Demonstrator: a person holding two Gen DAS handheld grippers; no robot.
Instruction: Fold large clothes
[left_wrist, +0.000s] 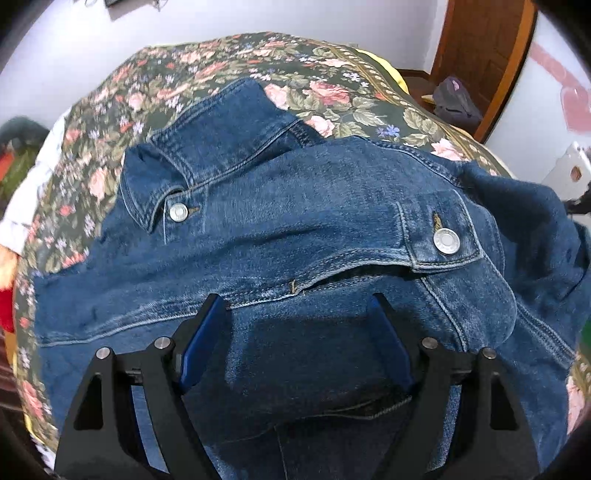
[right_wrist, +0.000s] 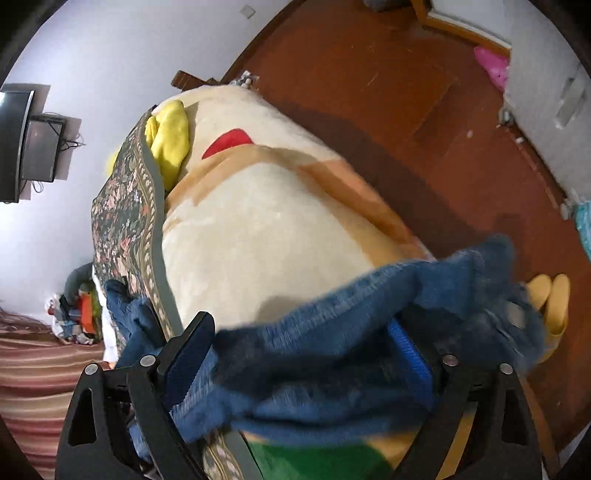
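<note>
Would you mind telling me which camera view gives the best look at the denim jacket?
The left wrist view: the denim jacket lies spread over the floral bedspread, with collar, seams and two metal buttons sharp. The right wrist view shows only a blurred, bunched edge of it across the gripper, with no detail readable.

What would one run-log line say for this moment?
item: denim jacket on floral bedspread | left hand-held gripper: open above jacket | right hand-held gripper: open, denim between fingers | fold: unfinished
</note>
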